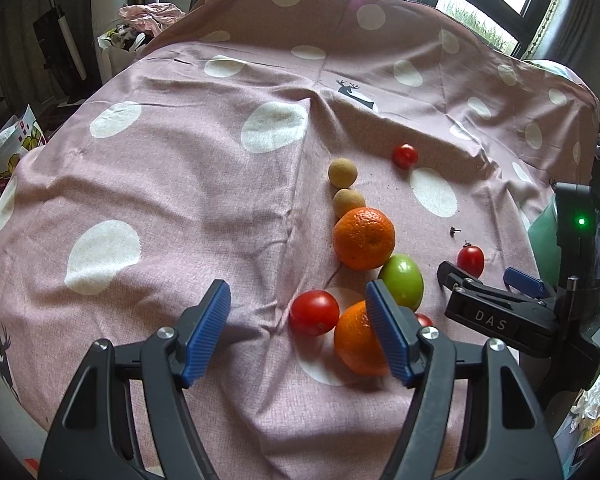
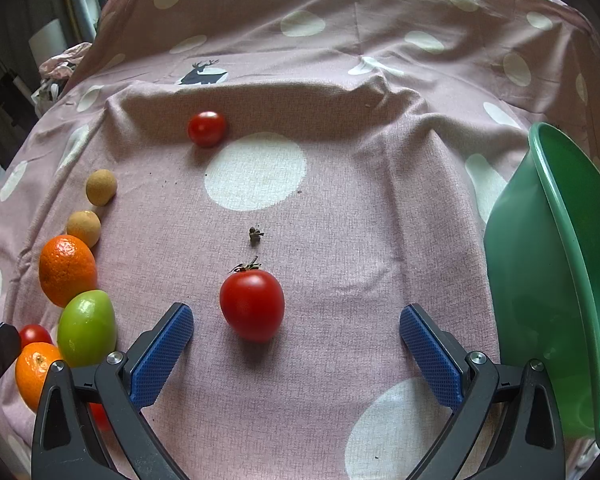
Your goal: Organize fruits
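Observation:
Fruits lie on a pink dotted cloth. In the left wrist view: two tan round fruits, an orange, a green fruit, a red tomato, a second orange and small tomatoes. My left gripper is open and empty, its right finger in front of the near orange. My right gripper is open; a stemmed red tomato lies just ahead between its fingers, untouched. It shows from the side in the left wrist view.
A green plastic bowl stands tilted at the right edge of the right wrist view. A loose dried stem lies on the cloth. A far tomato sits by a fold. Bags and clutter stand beyond the table's left edge.

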`<state>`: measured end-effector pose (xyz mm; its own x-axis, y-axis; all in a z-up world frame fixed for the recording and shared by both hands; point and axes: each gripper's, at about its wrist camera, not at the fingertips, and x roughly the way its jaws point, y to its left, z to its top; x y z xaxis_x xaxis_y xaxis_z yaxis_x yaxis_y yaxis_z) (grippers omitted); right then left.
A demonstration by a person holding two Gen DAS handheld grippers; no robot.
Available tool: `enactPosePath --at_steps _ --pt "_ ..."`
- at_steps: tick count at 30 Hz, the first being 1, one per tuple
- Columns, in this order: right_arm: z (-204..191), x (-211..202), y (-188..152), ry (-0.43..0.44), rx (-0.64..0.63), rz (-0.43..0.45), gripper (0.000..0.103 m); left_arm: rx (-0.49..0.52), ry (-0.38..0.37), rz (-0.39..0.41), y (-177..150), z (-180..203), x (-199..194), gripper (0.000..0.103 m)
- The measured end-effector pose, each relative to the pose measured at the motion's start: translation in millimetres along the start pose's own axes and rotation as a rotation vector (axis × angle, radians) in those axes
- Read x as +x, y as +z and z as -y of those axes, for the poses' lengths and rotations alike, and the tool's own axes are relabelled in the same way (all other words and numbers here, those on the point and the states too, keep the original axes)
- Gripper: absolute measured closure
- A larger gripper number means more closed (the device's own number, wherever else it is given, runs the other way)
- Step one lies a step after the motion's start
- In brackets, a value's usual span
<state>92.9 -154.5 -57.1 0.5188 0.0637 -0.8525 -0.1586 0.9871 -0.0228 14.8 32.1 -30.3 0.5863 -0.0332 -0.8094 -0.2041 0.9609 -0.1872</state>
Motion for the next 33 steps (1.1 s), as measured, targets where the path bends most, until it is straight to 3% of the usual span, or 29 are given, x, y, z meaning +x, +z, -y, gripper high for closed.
enactPosePath --at_steps 12,33 --pt "0.2 0.1 -0.1 0.0 0.0 0.0 0.001 -0.007 0.033 0.0 2.2 -3.3 0.8 0.033" --pt "0.2 0.2 -0.1 0.0 0.0 0.001 0.001 0.016 0.017 0.014 4.0 2.4 -2.7 0.033"
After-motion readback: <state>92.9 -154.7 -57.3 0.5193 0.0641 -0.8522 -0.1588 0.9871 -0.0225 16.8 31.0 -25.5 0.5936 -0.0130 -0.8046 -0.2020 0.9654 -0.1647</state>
